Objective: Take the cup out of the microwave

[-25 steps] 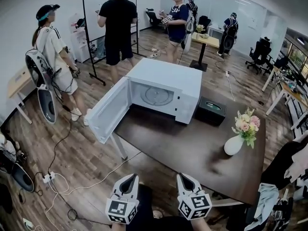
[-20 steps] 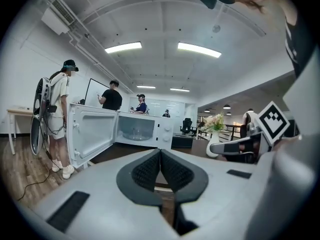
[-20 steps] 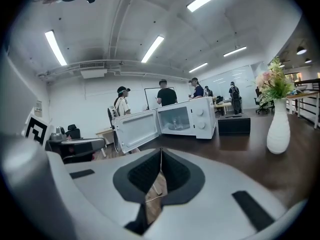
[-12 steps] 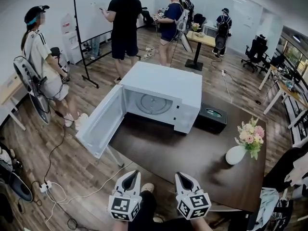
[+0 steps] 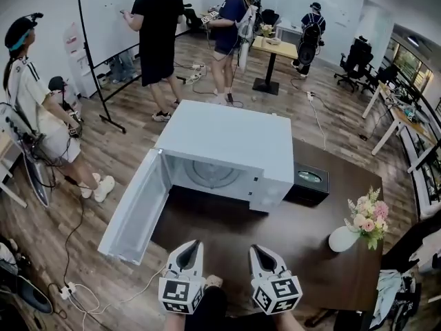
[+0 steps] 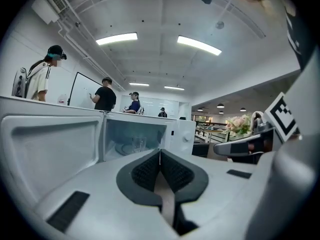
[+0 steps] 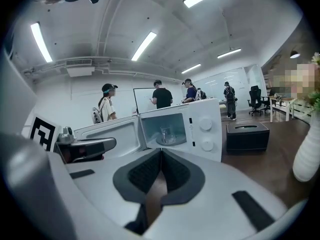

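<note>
The cup [image 7: 164,134], a clear glass, is standing upright on the turntable inside the microwave [image 5: 227,140], whose door [image 5: 134,209] is hanging open to the left. The cup is lying on the far side of both claws, well apart and about equally far from each. The left claw [image 5: 193,245] and the right claw [image 5: 256,250] are hovering at the bench's [image 5: 227,229] near edge, pointing almost level at the cavity. Each is pinched together on nothing.

Ceiling light strips [image 6: 116,38] are illuminating the room. A whiteboard [image 5: 103,19] is standing on the wood floor [image 5: 131,126]. Office chairs [image 5: 355,55] are sitting beyond.
</note>
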Action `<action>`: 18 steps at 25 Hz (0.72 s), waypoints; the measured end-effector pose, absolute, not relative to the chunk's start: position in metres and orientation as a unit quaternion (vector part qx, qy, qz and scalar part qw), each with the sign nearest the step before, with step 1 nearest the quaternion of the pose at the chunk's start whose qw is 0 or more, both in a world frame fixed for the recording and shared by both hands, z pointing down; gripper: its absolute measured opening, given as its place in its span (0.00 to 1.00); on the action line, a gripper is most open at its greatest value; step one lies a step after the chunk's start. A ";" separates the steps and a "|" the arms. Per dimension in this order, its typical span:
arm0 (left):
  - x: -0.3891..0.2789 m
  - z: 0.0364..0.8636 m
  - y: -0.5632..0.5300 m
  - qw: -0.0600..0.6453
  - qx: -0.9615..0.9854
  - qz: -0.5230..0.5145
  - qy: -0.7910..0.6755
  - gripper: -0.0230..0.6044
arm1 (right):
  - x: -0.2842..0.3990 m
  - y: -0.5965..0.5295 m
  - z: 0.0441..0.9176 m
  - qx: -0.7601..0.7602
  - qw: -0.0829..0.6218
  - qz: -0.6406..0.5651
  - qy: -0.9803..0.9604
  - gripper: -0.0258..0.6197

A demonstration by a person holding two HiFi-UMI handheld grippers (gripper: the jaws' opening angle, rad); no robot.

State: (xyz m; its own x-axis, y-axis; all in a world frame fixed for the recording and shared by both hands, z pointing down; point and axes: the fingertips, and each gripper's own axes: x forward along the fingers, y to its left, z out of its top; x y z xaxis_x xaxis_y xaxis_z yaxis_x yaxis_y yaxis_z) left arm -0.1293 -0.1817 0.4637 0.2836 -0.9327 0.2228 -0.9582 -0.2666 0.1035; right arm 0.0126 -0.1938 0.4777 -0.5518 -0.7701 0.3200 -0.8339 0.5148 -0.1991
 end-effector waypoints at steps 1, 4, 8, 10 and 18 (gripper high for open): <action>-0.131 0.464 -0.193 0.110 0.796 0.058 -0.592 0.05 | 0.010 -0.203 0.478 0.467 0.096 0.167 -0.863 0.03; -0.134 0.469 -0.225 0.113 0.806 0.059 -0.579 0.04 | 0.003 -0.228 0.483 0.478 0.097 0.171 -0.856 0.03; -0.140 0.474 -0.265 0.113 0.815 0.056 -0.566 0.04 | -0.007 -0.257 0.489 0.494 0.098 0.172 -0.846 0.03; -0.142 0.476 -0.281 0.114 0.818 0.054 -0.561 0.05 | -0.009 -0.268 0.493 0.503 0.100 0.175 -0.841 0.03; -0.140 0.485 -0.328 0.120 0.829 0.041 -0.545 0.05 | -0.015 -0.299 0.509 0.531 0.106 0.178 -0.821 0.03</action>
State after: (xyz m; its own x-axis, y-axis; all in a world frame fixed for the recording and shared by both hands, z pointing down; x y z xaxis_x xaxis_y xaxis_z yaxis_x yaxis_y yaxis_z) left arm -0.1399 -0.3284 0.4848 0.4027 -0.8936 0.1981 -0.9132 -0.3775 0.1536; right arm -0.0149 -0.2994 0.5087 -0.4130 -0.8353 0.3630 -0.9106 0.3720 -0.1799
